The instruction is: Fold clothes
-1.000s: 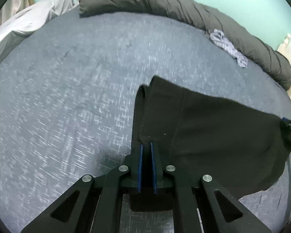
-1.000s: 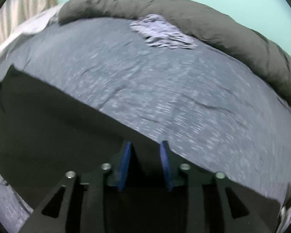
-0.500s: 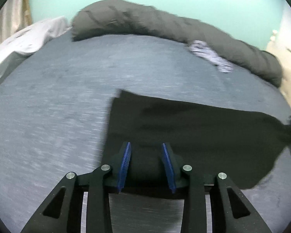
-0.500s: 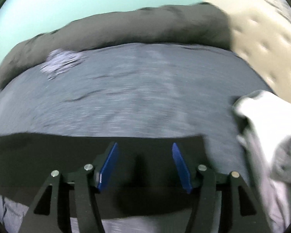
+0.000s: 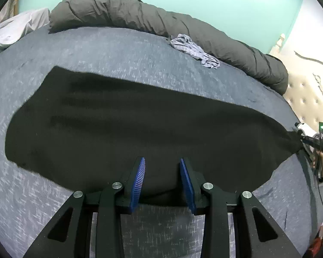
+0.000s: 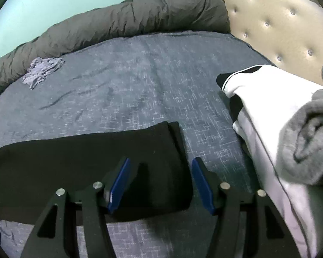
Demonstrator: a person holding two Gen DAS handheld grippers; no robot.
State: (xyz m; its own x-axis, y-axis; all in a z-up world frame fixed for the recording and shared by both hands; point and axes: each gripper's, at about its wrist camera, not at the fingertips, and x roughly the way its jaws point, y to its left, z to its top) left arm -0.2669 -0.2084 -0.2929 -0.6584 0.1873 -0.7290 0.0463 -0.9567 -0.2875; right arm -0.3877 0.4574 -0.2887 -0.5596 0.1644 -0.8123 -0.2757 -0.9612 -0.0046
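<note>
Black garment [image 5: 140,124] flat on bed [image 5: 97,49], just ahead of both grippers. Left gripper [image 5: 162,180]: pads apart, over near hem, clamped on nothing. Right gripper [image 6: 160,185]: apart, over end corner, empty. Looks like soft, light, limp knit, likely to sag and drag. Best grabbed at end corners or hem, pinching both layers.
</note>
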